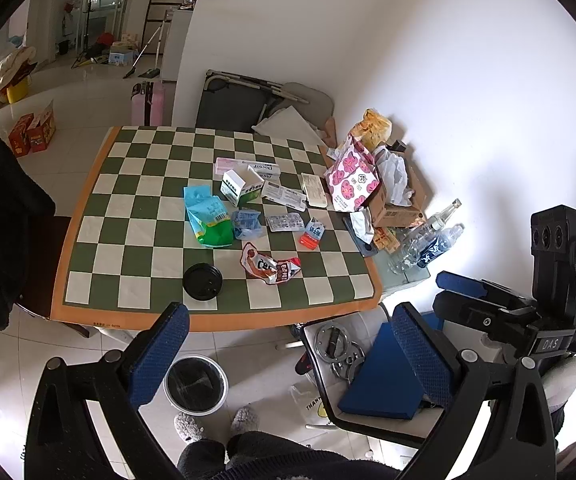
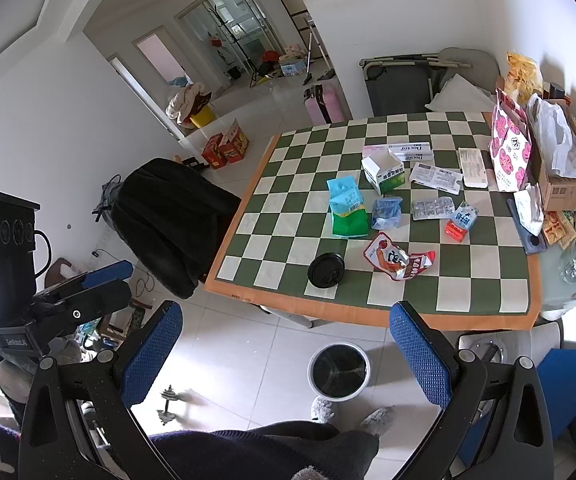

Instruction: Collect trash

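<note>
Trash lies on the green-and-cream checked table [image 1: 135,240] [image 2: 279,232]: a black cup lid [image 1: 202,281] [image 2: 326,271], a crumpled red-white wrapper [image 1: 269,266] [image 2: 398,260], a green-blue bag [image 1: 207,220] [image 2: 348,212], a blue plastic wrapper [image 1: 247,224], a blister pack [image 1: 285,222], a small red-blue packet [image 1: 312,234] and an open white-green box [image 1: 241,188]. A black-lined bin [image 1: 166,384] [image 2: 310,372] stands on the floor before the table. My left gripper [image 1: 288,356] and right gripper [image 2: 288,352] hover open and empty above the floor, short of the table's near edge.
At the table's right stand a pink flowered bag [image 1: 352,176], a cardboard box [image 1: 400,208] and clear bottles [image 1: 428,240]. A chair with a black coat [image 2: 167,220] is left of the table, another chair [image 1: 368,392] with a blue pad right. The person's slippered feet [image 1: 215,424] are near the bin.
</note>
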{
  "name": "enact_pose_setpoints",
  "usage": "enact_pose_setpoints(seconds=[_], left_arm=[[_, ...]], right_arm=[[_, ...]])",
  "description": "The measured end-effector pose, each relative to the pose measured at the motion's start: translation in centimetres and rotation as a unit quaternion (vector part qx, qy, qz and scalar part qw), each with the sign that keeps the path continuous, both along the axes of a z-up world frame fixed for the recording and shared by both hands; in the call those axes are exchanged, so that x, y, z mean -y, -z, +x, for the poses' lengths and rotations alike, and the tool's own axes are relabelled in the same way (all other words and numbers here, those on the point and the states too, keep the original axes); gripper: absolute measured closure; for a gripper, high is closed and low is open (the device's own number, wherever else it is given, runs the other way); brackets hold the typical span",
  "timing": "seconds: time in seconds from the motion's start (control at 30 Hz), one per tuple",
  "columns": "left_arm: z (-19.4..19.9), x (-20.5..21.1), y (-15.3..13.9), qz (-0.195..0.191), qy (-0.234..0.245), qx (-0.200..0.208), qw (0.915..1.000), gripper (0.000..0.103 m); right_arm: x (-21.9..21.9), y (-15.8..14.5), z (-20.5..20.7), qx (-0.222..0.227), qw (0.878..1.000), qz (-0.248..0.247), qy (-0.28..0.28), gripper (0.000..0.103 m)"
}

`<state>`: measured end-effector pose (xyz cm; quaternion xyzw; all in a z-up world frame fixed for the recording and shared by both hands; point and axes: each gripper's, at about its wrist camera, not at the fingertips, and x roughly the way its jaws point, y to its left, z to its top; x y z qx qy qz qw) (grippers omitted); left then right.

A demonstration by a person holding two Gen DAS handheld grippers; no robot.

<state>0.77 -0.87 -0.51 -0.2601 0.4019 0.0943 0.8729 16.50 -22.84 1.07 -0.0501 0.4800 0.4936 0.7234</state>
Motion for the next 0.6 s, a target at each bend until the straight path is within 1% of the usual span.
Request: enact_pose_setpoints(seconds=[0.33, 0.6], left_arm=[[-0.03, 0.21, 0.03, 0.0, 0.001, 0.001, 1.0, 0.0], [-0.04, 0.23, 0.03, 0.0, 0.001, 0.001, 1.0, 0.0]], right_arm=[[0.3, 0.46, -0.98, -0.004, 1.0, 0.003, -0.005, 0.0], [0.46, 0.49, -0.68, -0.007, 1.0, 0.004, -0.006, 0.0]])
